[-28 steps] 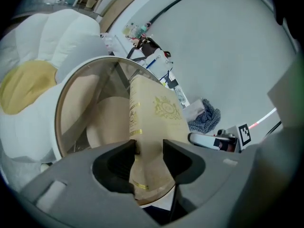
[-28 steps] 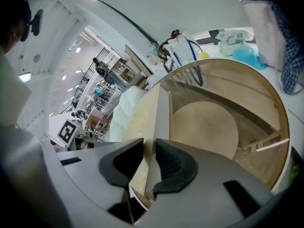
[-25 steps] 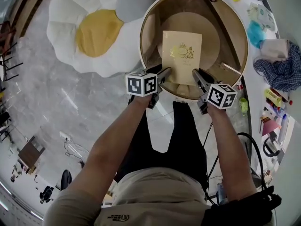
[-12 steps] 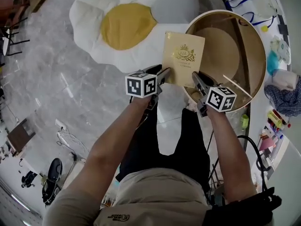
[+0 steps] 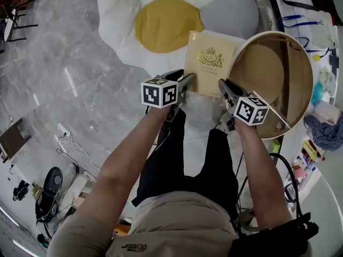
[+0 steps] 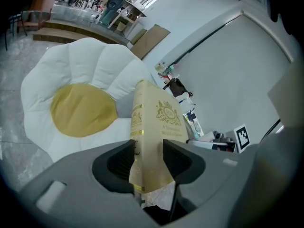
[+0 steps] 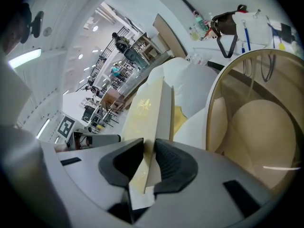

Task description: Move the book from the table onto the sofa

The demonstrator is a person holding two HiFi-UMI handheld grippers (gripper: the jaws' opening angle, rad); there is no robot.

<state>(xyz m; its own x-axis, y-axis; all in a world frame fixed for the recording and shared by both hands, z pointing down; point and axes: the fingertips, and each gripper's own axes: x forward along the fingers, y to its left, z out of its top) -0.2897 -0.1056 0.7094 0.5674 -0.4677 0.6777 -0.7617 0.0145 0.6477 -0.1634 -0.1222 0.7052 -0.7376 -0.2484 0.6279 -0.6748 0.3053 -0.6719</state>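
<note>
The left gripper (image 5: pixel 186 81) and right gripper (image 5: pixel 224 85) each pinch a near corner of the flat, cream, gold-crested book (image 5: pixel 209 63). It is held in the air between the round wooden table's rim (image 5: pixel 309 84) and the puffy, petal-shaped sofa (image 5: pixel 120 15).

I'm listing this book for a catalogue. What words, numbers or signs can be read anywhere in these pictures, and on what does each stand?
"A Treasury of": on the book cover, under a gold crest; a likely reading only, and the line below is too blurred.
Spine print: too blurred to read.
Square black-and-white markers, no letters: left cube, right cube.
Shirt logo: too small to read.
</note>
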